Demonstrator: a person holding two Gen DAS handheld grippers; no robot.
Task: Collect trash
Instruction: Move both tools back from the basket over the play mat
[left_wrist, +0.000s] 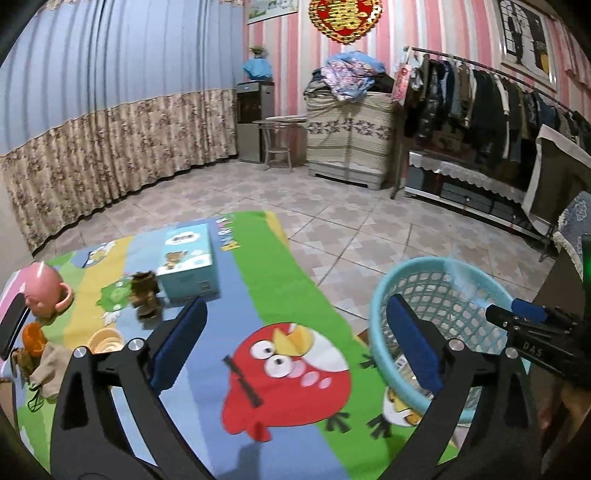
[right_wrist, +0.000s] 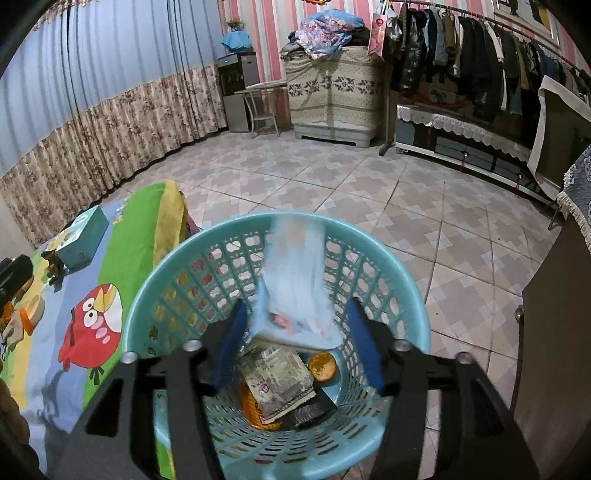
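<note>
A pale blue plastic wrapper (right_wrist: 295, 280), blurred as if in mid-fall, hangs inside the turquoise basket (right_wrist: 166, 280), its lower end between the spread fingers of the right gripper (right_wrist: 295, 347); whether either pad touches it cannot be told, but the jaws stand wide apart, so it looks released rather than held. Beneath it on the basket floor lie a printed packet (right_wrist: 280, 384) and an orange lid (right_wrist: 322, 366). The step in hand is, by my reading, the drop of one piece of trash into the basket. The basket sits on the tiled floor (right_wrist: 424, 206) at the right edge of the cartoon mat (left_wrist: 280, 266). The left gripper (left_wrist: 295, 343) hovers over the mat, jaws wide and empty. On the mat's far left lie a crumpled cloth (left_wrist: 48, 373), an orange cup (left_wrist: 34, 338), a pink mug (left_wrist: 42, 288), a brown figure (left_wrist: 146, 291) and a tissue box (left_wrist: 186, 258). The next move probably calls for sorting real trash from keepsakes there, then reaching left.
</note>
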